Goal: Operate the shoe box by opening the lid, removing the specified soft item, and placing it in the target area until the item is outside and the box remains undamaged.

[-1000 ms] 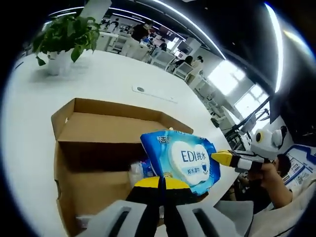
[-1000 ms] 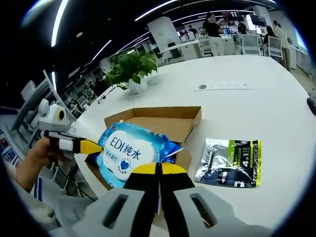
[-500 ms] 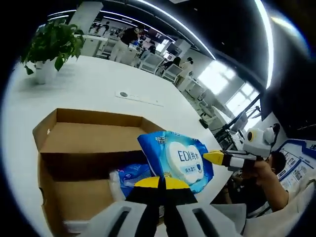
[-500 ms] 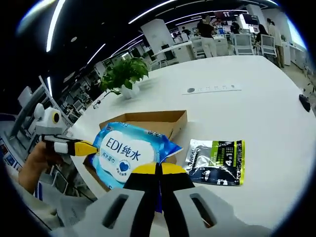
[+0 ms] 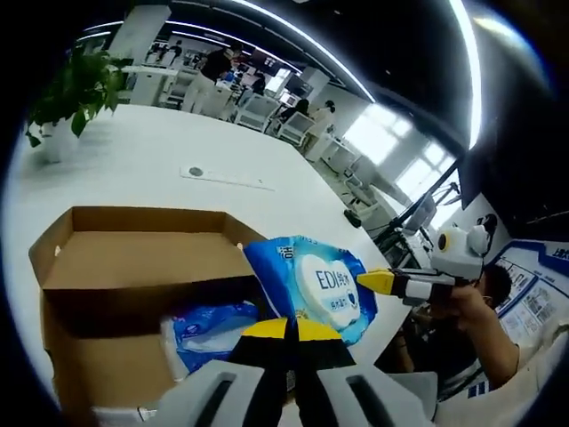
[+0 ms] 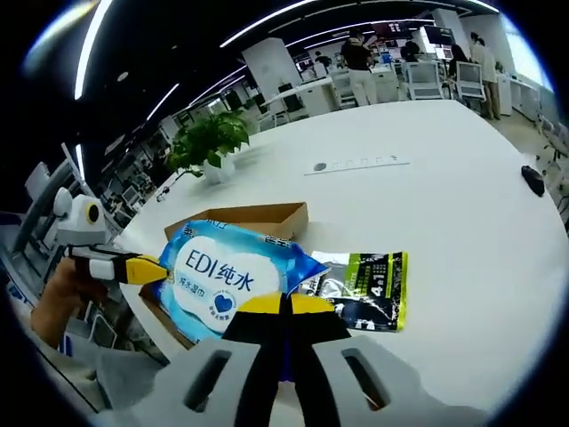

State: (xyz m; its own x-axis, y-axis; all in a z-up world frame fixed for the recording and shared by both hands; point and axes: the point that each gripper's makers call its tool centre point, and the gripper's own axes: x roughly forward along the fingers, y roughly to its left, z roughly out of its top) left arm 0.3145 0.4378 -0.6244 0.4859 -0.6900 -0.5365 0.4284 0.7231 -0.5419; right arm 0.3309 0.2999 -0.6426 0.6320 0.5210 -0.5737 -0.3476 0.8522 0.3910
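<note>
My left gripper [image 5: 291, 331] is clamped on the lower edge of the blue wipes pack [image 5: 311, 285], jaws pressed together. My right gripper [image 6: 286, 307] pinches the opposite edge of that pack [image 6: 222, 276], jaws likewise closed. The pack hangs above the open shoe box [image 5: 133, 267], near the table [image 6: 462, 222] edge. 1 green-black sachet [image 6: 364, 289] lies flat just beside the box

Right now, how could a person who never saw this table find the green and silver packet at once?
On the white round table, look beside the open cardboard shoe box. The green and silver packet lies flat on the table on the side of the box away from the potted plant. Unlike the blue wipes pack, no hand-held gripper holds it.
</note>
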